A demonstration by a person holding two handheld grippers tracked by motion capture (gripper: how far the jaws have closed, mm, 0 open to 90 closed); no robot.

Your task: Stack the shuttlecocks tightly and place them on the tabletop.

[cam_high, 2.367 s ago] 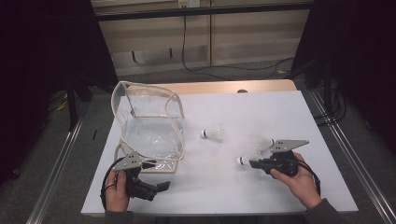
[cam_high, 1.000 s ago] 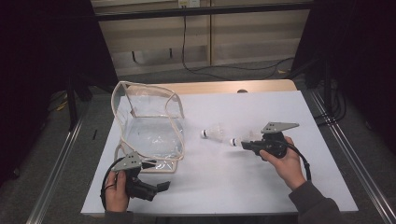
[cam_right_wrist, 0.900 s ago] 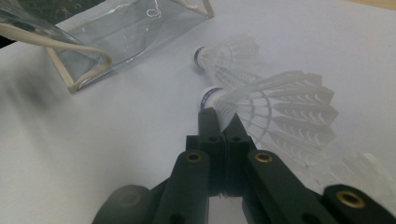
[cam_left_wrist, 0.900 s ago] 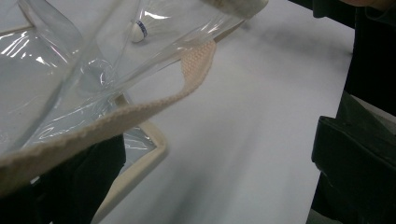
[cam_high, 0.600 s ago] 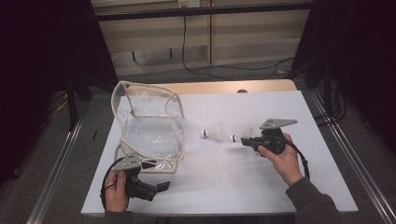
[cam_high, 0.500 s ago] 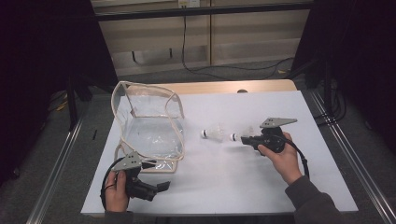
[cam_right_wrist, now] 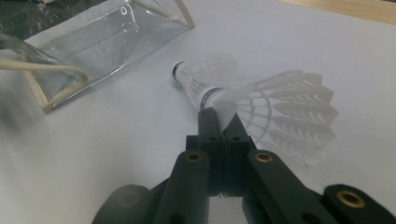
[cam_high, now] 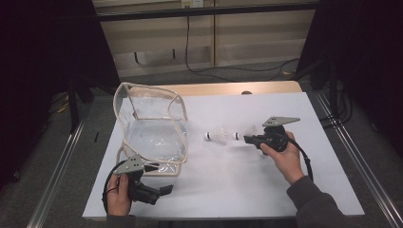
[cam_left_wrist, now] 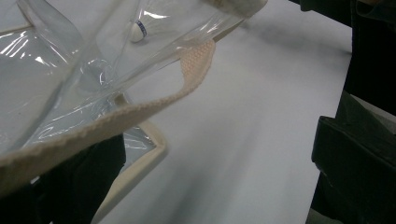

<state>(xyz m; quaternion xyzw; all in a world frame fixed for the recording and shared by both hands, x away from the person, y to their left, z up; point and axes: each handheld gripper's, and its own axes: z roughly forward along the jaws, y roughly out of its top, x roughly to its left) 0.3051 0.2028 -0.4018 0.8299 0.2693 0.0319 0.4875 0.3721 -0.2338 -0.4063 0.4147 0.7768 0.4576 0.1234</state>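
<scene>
At about 7 o'clock on the table point(cam_high: 223, 190), the left gripper point(cam_high: 142, 183) has not shifted over the last couple of seconds; its fingers point(cam_left_wrist: 355, 154) sit at the near corner of the clear bag point(cam_high: 152, 126), with the bag's cream webbed edge point(cam_left_wrist: 140, 114) draped across the left gripper view, but I cannot tell whether they are pinching it or merely resting beside it; the bag stands with its mouth open toward 3 o'clock, so it looks ready to receive something. Just right of centre lies the resting shuttlecock point(cam_high: 217, 134), apart from the bag's mouth. The real change is on the right: the right gripper point(cam_high: 248, 138) has carried the held shuttlecock point(cam_high: 246, 132) from about 4 o'clock up and inward, so that its cork now sits just beside the resting one's skirt; the fingers are pressed together on the skirt's edge near the cork, as the right gripper view shows point(cam_right_wrist: 219, 119). I judge the carry toward the bag well under way, with the lying shuttlecock directly in the path.
</scene>
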